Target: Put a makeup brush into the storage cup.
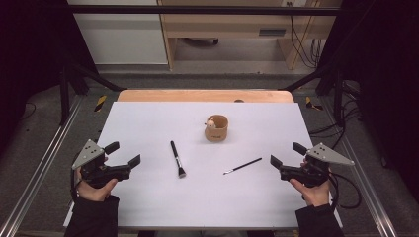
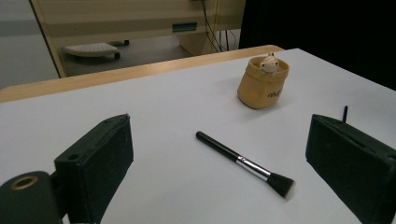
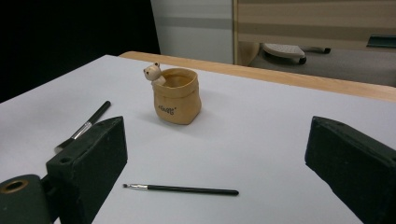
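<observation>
Black brushes, thick brush (image 1: 177,159) and thin brush (image 1: 242,166), lie flat near the cup (image 1: 217,128), within reach of the left gripper (image 1: 123,154) and right gripper (image 1: 286,154), both wide and empty.

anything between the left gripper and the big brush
No. In the high view only bare white sheet lies between the left gripper and the big brush; the left gripper view shows the same.
</observation>
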Available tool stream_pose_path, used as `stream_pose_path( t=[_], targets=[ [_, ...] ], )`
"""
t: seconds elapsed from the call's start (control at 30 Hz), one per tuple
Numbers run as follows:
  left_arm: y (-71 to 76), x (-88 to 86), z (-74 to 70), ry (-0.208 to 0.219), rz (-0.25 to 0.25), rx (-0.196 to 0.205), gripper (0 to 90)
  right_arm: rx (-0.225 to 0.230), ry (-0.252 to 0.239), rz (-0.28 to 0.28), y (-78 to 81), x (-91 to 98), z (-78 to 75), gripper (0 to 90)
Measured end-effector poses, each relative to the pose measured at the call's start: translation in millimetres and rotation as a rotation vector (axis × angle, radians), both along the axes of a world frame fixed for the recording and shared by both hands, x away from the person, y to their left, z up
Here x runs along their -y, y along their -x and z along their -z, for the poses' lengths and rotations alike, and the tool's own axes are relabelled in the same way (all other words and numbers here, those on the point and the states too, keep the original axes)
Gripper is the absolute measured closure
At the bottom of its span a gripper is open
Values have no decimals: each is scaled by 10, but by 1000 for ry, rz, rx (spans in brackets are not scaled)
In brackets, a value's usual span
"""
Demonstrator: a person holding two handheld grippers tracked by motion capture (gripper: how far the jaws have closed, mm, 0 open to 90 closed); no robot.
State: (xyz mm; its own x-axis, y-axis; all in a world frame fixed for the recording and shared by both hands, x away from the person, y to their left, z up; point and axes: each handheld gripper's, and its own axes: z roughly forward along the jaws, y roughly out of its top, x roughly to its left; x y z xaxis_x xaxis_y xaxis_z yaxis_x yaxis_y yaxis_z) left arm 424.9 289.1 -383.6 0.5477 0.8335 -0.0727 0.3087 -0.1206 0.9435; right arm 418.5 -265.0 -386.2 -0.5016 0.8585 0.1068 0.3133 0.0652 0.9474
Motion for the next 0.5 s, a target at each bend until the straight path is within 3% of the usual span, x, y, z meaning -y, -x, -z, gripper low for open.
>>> stream_pose_path(
  t=[0.5],
  targets=[
    [-9, 9, 22, -5, -1, -10, 66, -15, 14, -18, -25, -77, 19, 64]
  ],
)
